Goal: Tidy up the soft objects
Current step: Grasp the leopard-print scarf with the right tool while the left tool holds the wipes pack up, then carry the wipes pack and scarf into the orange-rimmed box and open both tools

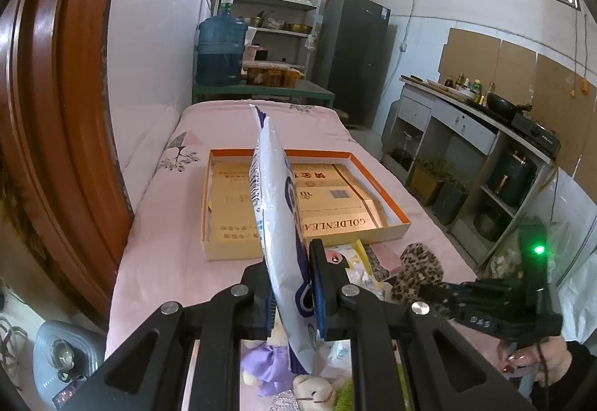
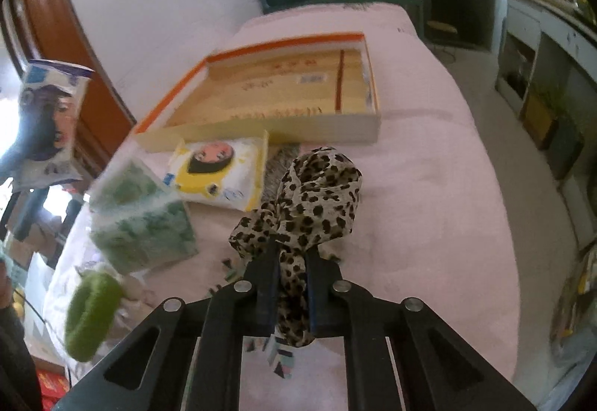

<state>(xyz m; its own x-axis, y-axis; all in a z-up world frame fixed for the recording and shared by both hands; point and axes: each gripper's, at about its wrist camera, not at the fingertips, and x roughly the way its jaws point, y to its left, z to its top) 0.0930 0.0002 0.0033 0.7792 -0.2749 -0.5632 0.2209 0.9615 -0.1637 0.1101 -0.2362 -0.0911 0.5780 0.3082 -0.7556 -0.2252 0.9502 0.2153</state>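
My left gripper (image 1: 289, 273) is shut on a white and blue soft packet (image 1: 276, 187), held upright and edge-on above the near side of the pink bed. The same packet (image 2: 50, 112) shows at the far left of the right wrist view. Beyond it lies a shallow cardboard box with an orange rim (image 1: 380, 183) (image 2: 268, 47), open on top. My right gripper (image 2: 293, 258) is shut on a leopard-print cloth (image 2: 321, 194), which bunches up past the fingertips just above the bed. From the left wrist view, that gripper (image 1: 436, 289) and cloth (image 1: 419, 267) sit low at the right.
Between the box and me lie a yellow tissue pack (image 2: 220, 176), a green-patterned pack in clear wrap (image 2: 141, 220) and a green fuzzy ring (image 2: 91, 314). Plush toys (image 1: 313, 388) lie under the left gripper. A brown door frame (image 1: 56, 112) stands left; the bed edge drops off right.
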